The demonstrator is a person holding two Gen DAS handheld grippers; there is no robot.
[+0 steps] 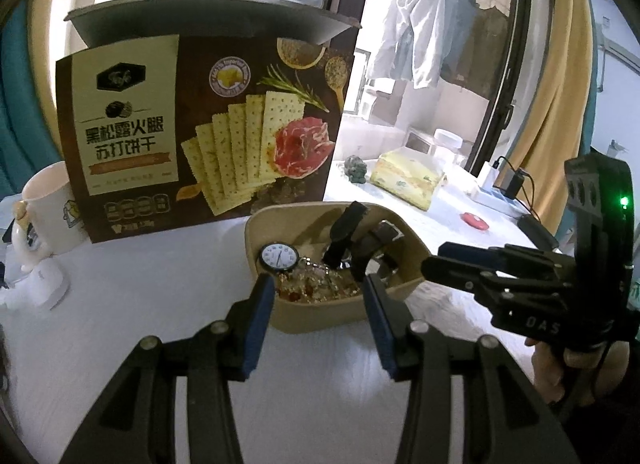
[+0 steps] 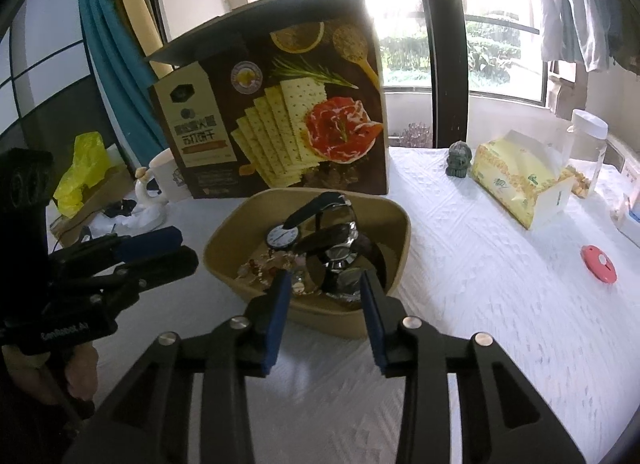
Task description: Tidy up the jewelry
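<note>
Left tongs [image 1: 318, 284] stand wide apart, holding nothing, tips at the near rim of the bowl [image 1: 320, 322]. Behind on the table [image 1: 120, 324]: mug [image 1: 48, 203], then cracker box [image 1: 200, 123]. The bowl holds a white-faced watch [image 1: 279, 257], beaded jewelry [image 1: 316, 284] and dark-strapped watches [image 1: 360, 244]. Right tongs [image 2: 325, 282] are likewise wide apart and empty, over the bowl's near edge. Further right: tissue pack [image 2: 520, 179], red disc [image 2: 599, 264]
</note>
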